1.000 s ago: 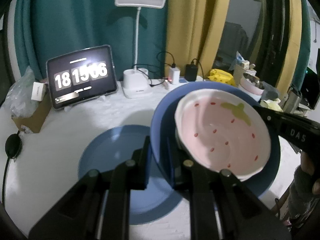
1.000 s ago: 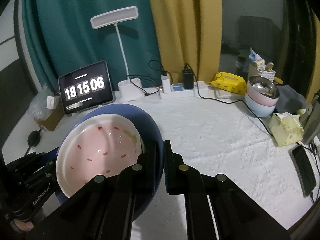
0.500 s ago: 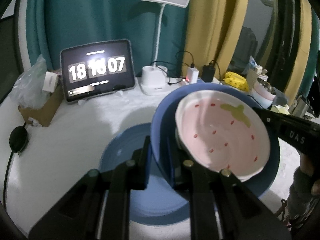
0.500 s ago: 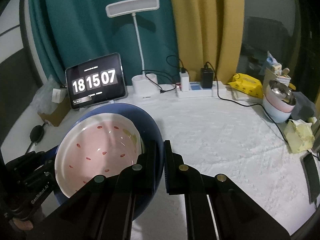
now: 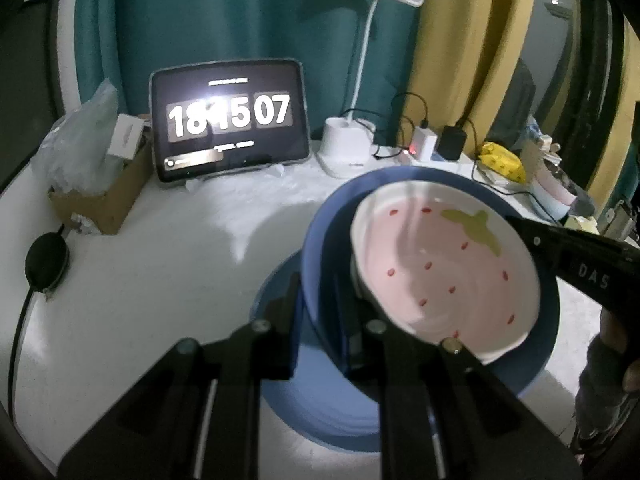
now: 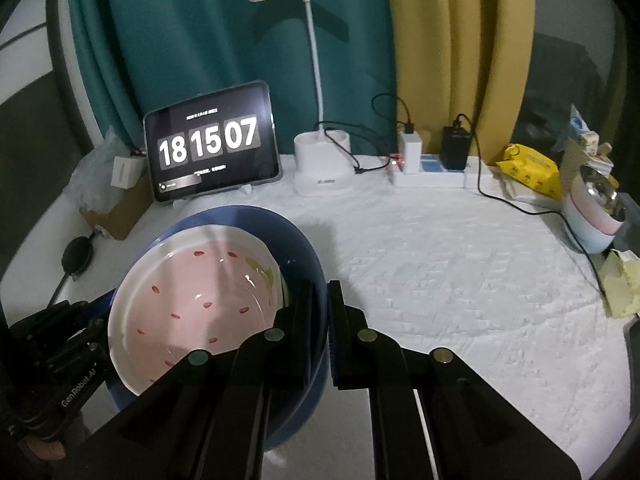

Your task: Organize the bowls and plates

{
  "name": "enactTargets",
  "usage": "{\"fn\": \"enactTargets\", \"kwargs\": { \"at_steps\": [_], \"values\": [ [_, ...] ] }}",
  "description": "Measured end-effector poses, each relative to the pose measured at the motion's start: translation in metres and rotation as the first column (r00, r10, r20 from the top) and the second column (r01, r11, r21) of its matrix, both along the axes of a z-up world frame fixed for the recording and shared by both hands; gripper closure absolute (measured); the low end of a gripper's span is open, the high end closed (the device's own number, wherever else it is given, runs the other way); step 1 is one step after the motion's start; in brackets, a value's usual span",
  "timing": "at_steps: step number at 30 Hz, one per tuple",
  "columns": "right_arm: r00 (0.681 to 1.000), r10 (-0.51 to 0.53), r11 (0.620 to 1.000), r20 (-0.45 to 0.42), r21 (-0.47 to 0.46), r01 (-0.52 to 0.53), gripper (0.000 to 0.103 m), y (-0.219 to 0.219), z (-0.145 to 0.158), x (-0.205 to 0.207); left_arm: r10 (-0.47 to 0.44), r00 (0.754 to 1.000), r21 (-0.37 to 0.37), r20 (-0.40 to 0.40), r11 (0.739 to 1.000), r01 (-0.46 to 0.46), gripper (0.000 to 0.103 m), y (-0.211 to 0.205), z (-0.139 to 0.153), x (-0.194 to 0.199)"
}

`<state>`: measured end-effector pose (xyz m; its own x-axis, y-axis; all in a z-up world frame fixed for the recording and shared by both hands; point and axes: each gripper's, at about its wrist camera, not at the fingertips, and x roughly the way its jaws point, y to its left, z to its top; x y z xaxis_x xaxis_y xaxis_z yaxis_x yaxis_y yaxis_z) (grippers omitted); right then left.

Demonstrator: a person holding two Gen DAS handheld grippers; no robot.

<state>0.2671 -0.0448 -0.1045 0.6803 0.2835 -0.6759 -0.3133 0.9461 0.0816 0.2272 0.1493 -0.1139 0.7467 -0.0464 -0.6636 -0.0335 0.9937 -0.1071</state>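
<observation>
Both tools clamped on one deep blue bowl, carried above the bench.
Left tool (image 5: 320, 320) and right tool (image 6: 319, 328) pinch opposite rims of the blue bowl (image 6: 304, 240); pink strawberry-patterned ceramic dish (image 5: 444, 276) sits inside; flat blue round plate (image 5: 320, 408) lies beneath on the white bench (image 6: 440, 280).

the blue plate (image 5: 280, 392) on the table lies mostly hidden under the bowl (image 5: 320, 248) and left gripper (image 5: 320, 320), the bowl's near rim is covered by both grippers' fingers, and the stacked bowls (image 6: 592, 216) at far right are blurred.
</observation>
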Motion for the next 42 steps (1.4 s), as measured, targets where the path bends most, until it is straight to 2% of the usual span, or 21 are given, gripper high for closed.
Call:
{"fn": "enactTargets", "kwargs": {
  "at_steps": [6, 19, 23, 29, 37, 40, 42],
  "values": [
    [1.0, 0.006, 1.0, -0.023, -0.002, -0.006, 0.095, 0.012, -0.011, 0.009, 0.015, 1.0, 0.009, -0.027, 1.0, -0.014, 0.09, 0.012, -0.012, 0.008],
    [0.998, 0.003, 1.0, -0.061, 0.016, -0.002, 0.092, 0.017, -0.026, 0.024, 0.021, 1.0, 0.055, -0.009, 0.998, -0.02, 0.089, 0.015, -0.01, 0.017],
    [0.998, 0.004, 1.0, -0.056, 0.015, -0.003, 0.092, 0.016, -0.027, 0.025, 0.028, 1.0, 0.088, -0.006, 0.996, -0.028, 0.089, 0.012, -0.011, 0.018],
    [0.998, 0.003, 0.999, -0.06, 0.036, -0.001, 0.092, 0.015, -0.028, 0.026, 0.04, 0.999, 0.106, 0.003, 0.994, -0.04, 0.088, 0.009, -0.011, 0.018],
    [0.998, -0.006, 1.0, -0.06, 0.019, 0.007, 0.092, 0.014, -0.028, 0.025, 0.065, 0.998, 0.123, 0.0, 0.99, -0.064, 0.085, 0.01, -0.01, 0.017],
    [0.998, -0.011, 1.0, -0.061, 0.012, 0.012, 0.088, 0.013, -0.027, 0.024, 0.074, 0.997, 0.133, 0.001, 0.988, -0.074, 0.085, 0.009, -0.01, 0.016],
    [0.998, -0.02, 1.0, -0.057, 0.009, 0.02, 0.081, 0.012, -0.027, 0.022, 0.082, 0.997, 0.145, 0.008, 0.986, -0.082, 0.083, 0.009, -0.01, 0.014]
  ]
}}
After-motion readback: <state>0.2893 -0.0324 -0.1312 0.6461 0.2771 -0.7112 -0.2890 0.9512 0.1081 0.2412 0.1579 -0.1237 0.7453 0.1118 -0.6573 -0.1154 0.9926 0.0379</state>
